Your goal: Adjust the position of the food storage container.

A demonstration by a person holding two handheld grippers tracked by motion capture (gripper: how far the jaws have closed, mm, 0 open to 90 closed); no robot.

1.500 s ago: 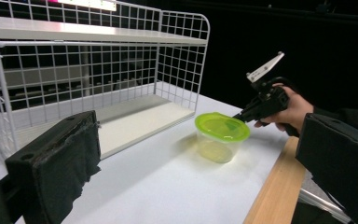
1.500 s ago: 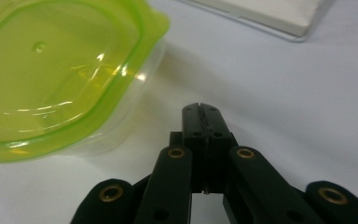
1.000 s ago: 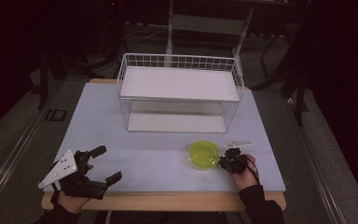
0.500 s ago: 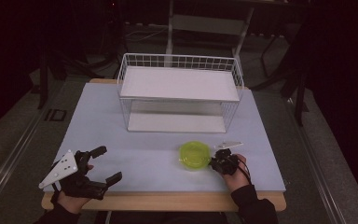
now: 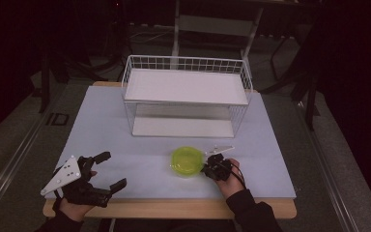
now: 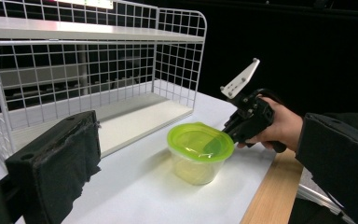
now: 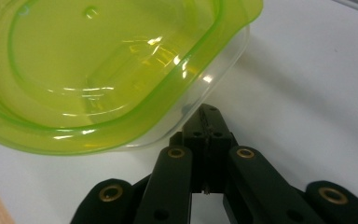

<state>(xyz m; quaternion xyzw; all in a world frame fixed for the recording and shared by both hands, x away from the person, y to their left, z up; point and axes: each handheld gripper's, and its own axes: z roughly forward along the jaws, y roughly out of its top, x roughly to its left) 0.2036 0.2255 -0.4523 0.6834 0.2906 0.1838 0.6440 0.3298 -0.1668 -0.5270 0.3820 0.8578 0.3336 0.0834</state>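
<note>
Pale table (image 5: 125, 140), white wire rack (image 5: 186, 87), dark room

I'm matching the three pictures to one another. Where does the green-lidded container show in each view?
High view: the container sits centre, low on the table, before the wire rack, the right gripper at its right edge.
Left gripper view: centre, right of the rack.
Right gripper view: upper left, above the shut jaws.
Shared landmark: the right gripper beside the lid.
</note>
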